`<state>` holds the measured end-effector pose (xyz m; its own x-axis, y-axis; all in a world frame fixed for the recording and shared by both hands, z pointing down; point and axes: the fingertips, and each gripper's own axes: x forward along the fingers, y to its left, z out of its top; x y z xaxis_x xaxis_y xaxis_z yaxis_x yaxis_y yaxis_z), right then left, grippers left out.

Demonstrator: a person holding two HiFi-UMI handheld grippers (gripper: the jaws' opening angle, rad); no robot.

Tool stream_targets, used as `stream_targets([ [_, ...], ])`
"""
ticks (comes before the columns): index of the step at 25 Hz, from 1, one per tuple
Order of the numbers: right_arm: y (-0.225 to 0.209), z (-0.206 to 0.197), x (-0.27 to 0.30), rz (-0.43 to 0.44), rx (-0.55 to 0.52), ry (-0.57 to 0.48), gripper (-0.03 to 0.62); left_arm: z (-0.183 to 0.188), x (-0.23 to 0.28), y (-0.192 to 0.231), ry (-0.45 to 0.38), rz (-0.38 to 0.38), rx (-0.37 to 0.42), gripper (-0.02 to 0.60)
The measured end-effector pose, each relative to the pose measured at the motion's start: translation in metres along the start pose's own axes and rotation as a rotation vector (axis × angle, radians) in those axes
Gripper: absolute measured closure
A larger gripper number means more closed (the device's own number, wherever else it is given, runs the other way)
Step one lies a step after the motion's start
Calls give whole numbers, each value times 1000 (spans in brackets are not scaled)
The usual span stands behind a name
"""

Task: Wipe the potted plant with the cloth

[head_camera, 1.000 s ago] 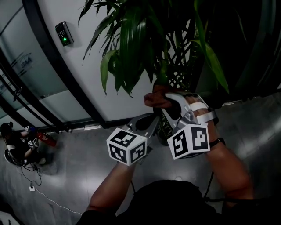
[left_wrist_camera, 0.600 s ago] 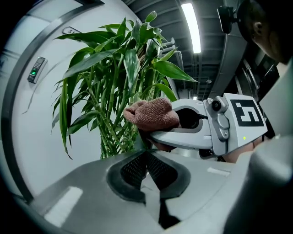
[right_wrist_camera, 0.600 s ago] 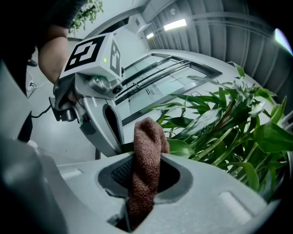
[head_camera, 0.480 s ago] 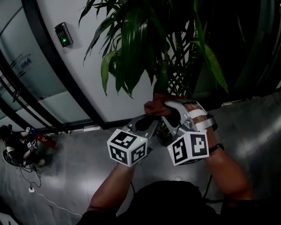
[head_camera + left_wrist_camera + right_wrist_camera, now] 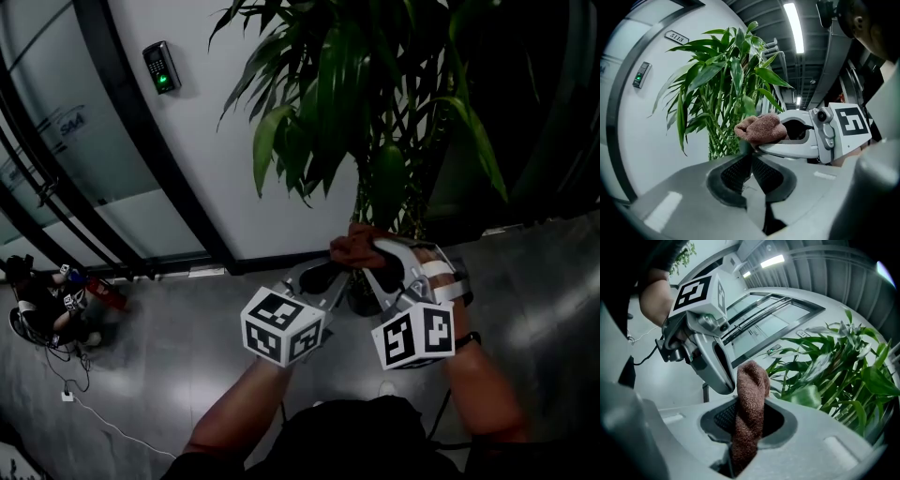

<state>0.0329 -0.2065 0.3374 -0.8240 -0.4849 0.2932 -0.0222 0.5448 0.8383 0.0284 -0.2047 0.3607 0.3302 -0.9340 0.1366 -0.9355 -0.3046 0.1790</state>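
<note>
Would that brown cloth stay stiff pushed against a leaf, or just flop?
Likely floppy: the cloth is bunched into a twisted fold where the right gripper pinches it. Being thick, it probably keeps some body, since its end stands past the jaws. The knobbly weave should resist slipping.

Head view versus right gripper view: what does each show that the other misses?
Head view only: the right marker cube and the person's right forearm. Right gripper view only: ceiling lights, and the right tongs clamped on the cloth. Both: the brown cloth and the plant's leaves.
</note>
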Motion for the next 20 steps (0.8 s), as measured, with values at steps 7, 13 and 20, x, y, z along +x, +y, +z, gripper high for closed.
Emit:
stream_targets([
  [7, 21, 24, -7, 5, 104, -50, 523, -17, -34, 33, 39, 70, -23, 542],
  [13, 30, 36, 7, 34, 205, -115, 523, -2, -61, 65, 3, 180, -18, 542],
  [20, 29, 47, 22, 90, 246, -203, 523, 28, -90, 94, -70, 307, -14, 549],
])
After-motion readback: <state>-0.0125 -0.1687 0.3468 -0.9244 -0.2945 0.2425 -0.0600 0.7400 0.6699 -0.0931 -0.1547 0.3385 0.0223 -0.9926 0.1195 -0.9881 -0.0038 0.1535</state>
